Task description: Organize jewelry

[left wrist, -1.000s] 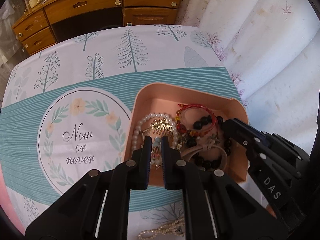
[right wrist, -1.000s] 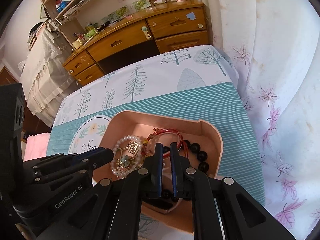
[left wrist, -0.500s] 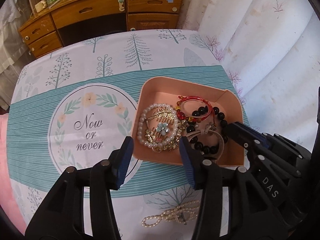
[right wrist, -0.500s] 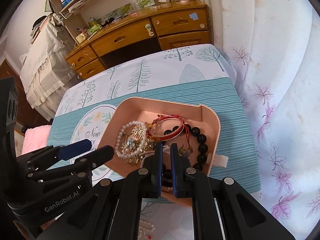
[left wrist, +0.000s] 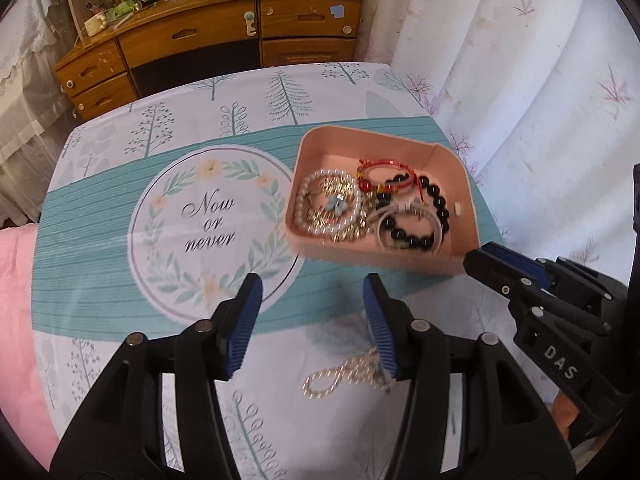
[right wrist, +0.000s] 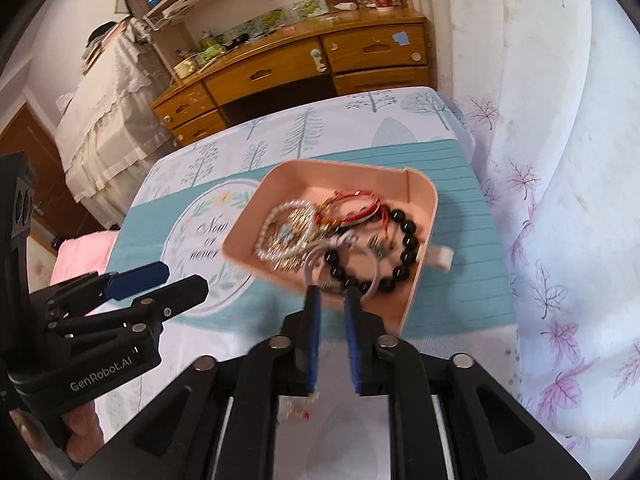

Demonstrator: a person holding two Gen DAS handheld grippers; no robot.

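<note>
A pink tray (left wrist: 460, 160) (right wrist: 416, 292) sits on the patterned tablecloth and holds a white pearl bracelet (left wrist: 304, 200), a gold hair comb (left wrist: 340, 190), a red cord bracelet (left wrist: 384, 168) and a black bead bracelet (left wrist: 420, 240) (right wrist: 404, 256). A loose pearl strand (left wrist: 340, 376) lies on the cloth in front of the tray, beside the right finger of my left gripper (left wrist: 312, 296). My left gripper is open and empty. My right gripper (right wrist: 331, 300) hovers at the tray's near edge, jaws narrowly apart with nothing between them.
A wooden desk with drawers (left wrist: 216, 48) stands beyond the table's far edge. A white curtain (left wrist: 520, 100) hangs close along the table's right side. Pink fabric (left wrist: 16, 320) lies at the left. A small white tab (right wrist: 440, 258) lies beside the tray.
My left gripper opened, let the gold hair comb go into the tray, and pulled back. My right gripper also pulled back to the tray's near edge and its jaws parted slightly.
</note>
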